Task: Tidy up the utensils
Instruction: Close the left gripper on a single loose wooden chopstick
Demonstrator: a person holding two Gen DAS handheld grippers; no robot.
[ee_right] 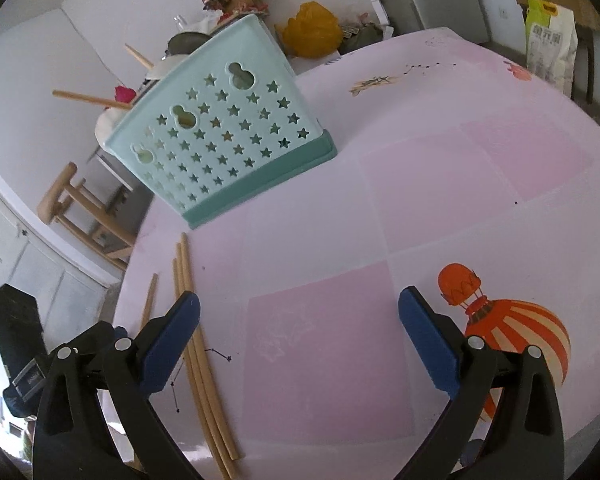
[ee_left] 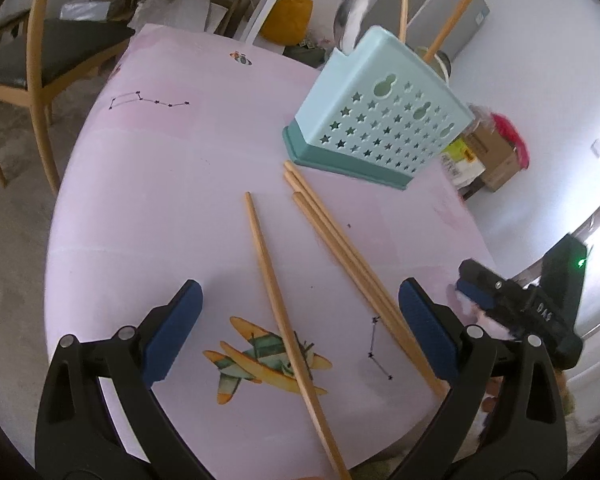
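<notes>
Partly done, I judge: two chopsticks (ee_left: 446,28) and a spoon (ee_left: 346,16) stand in the holder (ee_left: 376,120), four chopsticks (ee_left: 340,248) lie on the surface (ee_left: 160,200); left tongs (ee_left: 300,336) and right tongs (ee_right: 300,340) gape empty.

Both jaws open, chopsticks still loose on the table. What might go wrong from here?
1. Three chopsticks lie touching side by side, so the left gripper may pinch several at once.
2. The single chopstick runs past the table edge; a nudge might drop it.
3. The holder already holds chopsticks; insertion may jam.
</notes>
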